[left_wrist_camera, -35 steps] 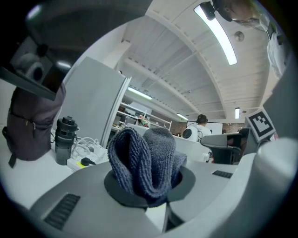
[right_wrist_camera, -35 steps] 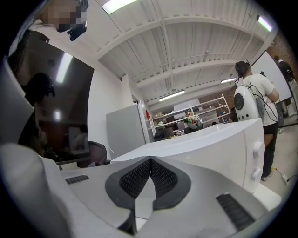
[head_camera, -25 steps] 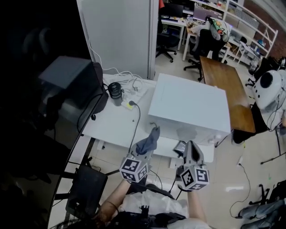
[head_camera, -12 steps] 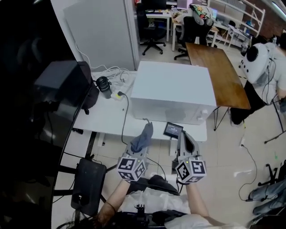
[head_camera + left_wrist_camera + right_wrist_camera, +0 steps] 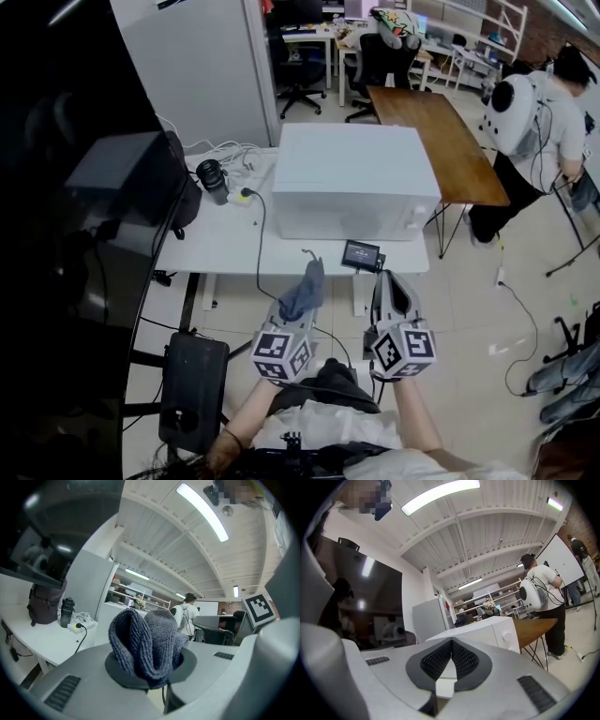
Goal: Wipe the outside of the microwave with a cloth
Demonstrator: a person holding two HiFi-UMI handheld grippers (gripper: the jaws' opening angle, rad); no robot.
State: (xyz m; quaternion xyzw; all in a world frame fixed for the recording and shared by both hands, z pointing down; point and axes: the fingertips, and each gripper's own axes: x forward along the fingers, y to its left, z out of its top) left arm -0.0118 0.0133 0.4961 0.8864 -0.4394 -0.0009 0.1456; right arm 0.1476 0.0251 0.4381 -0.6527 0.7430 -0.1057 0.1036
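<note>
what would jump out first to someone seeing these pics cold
The big white boxy microwave stands out first, sitting on the white table straight ahead of the person. Nearer, the left gripper is shut on a bunched dark grey-blue knitted cloth, clear of the microwave. Beside it, the right gripper is shut and empty.

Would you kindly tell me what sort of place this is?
Probably a shared office or lab workspace: a swivel office chair, a long wooden table and a whiteboard are all in view.
</note>
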